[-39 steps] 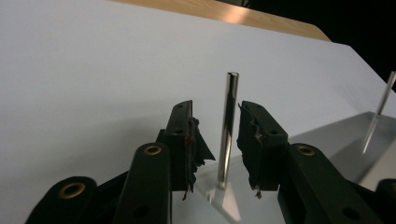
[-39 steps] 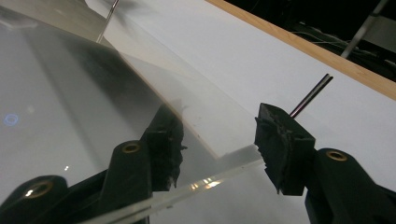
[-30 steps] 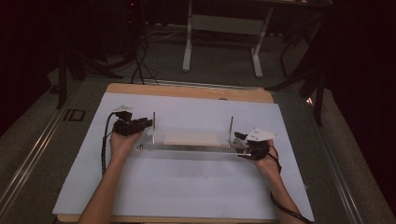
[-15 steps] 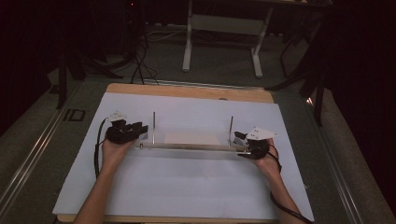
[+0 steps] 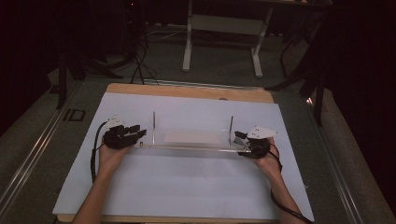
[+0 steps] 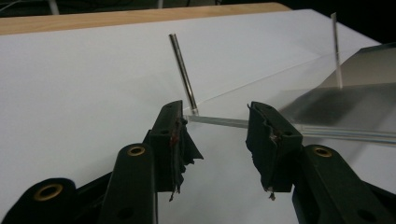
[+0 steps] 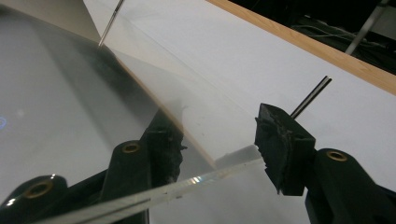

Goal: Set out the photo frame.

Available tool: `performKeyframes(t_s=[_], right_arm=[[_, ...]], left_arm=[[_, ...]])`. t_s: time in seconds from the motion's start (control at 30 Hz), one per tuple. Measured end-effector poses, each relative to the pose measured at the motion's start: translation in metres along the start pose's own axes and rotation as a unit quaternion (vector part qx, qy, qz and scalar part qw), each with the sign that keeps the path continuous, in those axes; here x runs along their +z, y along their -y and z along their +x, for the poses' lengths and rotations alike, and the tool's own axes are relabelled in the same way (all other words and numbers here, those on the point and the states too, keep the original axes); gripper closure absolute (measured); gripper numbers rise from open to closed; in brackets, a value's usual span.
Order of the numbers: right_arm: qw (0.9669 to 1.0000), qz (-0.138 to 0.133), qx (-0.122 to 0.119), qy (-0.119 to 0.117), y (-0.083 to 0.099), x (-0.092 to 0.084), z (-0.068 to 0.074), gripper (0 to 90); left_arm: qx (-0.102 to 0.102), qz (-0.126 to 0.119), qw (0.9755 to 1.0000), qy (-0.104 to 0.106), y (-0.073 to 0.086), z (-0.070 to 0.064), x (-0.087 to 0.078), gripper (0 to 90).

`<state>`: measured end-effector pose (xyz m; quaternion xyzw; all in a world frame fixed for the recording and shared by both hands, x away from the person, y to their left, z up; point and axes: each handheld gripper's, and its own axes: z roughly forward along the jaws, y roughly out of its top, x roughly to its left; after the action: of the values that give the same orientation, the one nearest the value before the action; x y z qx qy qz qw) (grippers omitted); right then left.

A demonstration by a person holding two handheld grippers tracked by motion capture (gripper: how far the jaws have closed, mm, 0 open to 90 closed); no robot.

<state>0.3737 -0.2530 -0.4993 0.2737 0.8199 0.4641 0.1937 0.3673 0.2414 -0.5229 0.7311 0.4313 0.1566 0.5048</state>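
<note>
A clear acrylic plate (image 5: 191, 137) lies on the white sheet, with a thin metal rod (image 5: 153, 126) upright near its left end and another rod (image 5: 231, 128) near its right end. My left gripper (image 5: 140, 134) sits just off the left end. Its jaws have just been opening, and in the left gripper view it (image 6: 217, 126) is open, with nothing between the pads and the plate's corner and rod (image 6: 183, 74) just ahead. My right gripper (image 5: 239, 138) rests at the plate's right end. In the right gripper view it (image 7: 215, 135) is open astride the plate's corner (image 7: 233, 158).
The white sheet (image 5: 187, 186) covers most of the wooden table (image 5: 187, 91). Both forearms come in from the bottom edge. Black cables trail from both grippers. Beyond the table stand a white frame's legs (image 5: 189, 42) on a dark floor.
My left gripper has slid left, off the plate's left end, and its jaws have spread. The right gripper and the plate have stayed put.
</note>
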Motion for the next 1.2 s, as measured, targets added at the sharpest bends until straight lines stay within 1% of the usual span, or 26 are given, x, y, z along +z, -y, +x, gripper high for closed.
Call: performKeyframes(t_s=[0.07,0.1,0.2,0.23,0.4,0.47,0.57,0.63,0.67,0.7,0.73,0.77,0.9,1.0,1.07,1.2], right_arm=[[1.0,-0.003,0.002,-0.002,-0.001,-0.001,-0.001,49.5],[1.0,-0.003,0.003,-0.003,-0.001,-0.001,-0.001,49.5],[0.9999,-0.009,0.009,-0.004,-0.003,-0.003,-0.003,49.5],[0.9999,-0.01,0.012,-0.006,-0.003,-0.004,-0.003,49.5],[0.9991,-0.027,0.031,-0.009,-0.006,-0.008,-0.009,49.7],[0.999,-0.027,0.035,-0.011,-0.006,-0.009,-0.01,49.9],[0.9991,-0.024,0.033,-0.012,-0.007,-0.009,-0.01,49.9],[0.9991,-0.024,0.034,-0.012,-0.007,-0.009,-0.01,49.9],[0.9991,-0.024,0.034,-0.011,-0.007,-0.009,-0.01,49.9],[0.9991,-0.023,0.035,-0.011,-0.007,-0.009,-0.01,49.9],[0.999,-0.024,0.036,-0.01,-0.008,-0.009,-0.01,49.8],[0.9989,-0.024,0.039,-0.009,-0.008,-0.009,-0.01,49.9],[0.9986,-0.025,0.045,-0.007,-0.01,-0.008,-0.012,49.9],[0.9984,-0.025,0.049,-0.007,-0.011,-0.008,-0.013,49.9],[0.9982,-0.027,0.053,-0.007,-0.012,-0.008,-0.013,49.9],[0.998,-0.029,0.055,-0.004,-0.013,-0.007,-0.015,50.1]], left_arm=[[0.007,0.004,1.0,-0.001,0.001,-0.001,-0.001,56.3],[0.015,0.003,0.9999,-0.005,0.002,-0.002,-0.002,56.3],[0.021,-0.002,0.9998,-0.005,0.002,-0.004,-0.004,56.2],[0.027,-0.004,0.9996,-0.007,0.002,-0.005,-0.005,56.2],[0.044,-0.008,0.999,-0.006,0.002,-0.008,-0.006,54.6],[0.055,-0.008,0.9984,-0.006,0.001,-0.011,-0.005,53.8],[0.074,-0.014,0.9971,-0.006,-0.001,-0.016,-0.003,53.1],[0.09,-0.017,0.9958,-0.006,-0.002,-0.021,-0.001,52.5],[0.094,-0.019,0.9953,-0.006,-0.003,-0.023,0.0,52.0],[0.097,-0.02,0.995,-0.002,-0.004,-0.024,0.001,52.0],[0.098,-0.017,0.9951,0.003,-0.005,-0.025,0.002,52.0],[0.101,-0.015,0.9948,0.003,-0.007,-0.025,0.004,51.1],[0.105,-0.02,0.9943,0.005,-0.012,-0.027,0.008,48.4],[0.104,-0.023,0.9943,0.006,-0.014,-0.026,0.01,48.0],[0.099,-0.023,0.9947,0.014,-0.016,-0.026,0.011,48.3],[0.097,-0.024,0.9948,0.016,-0.019,-0.026,0.011,48.3]])
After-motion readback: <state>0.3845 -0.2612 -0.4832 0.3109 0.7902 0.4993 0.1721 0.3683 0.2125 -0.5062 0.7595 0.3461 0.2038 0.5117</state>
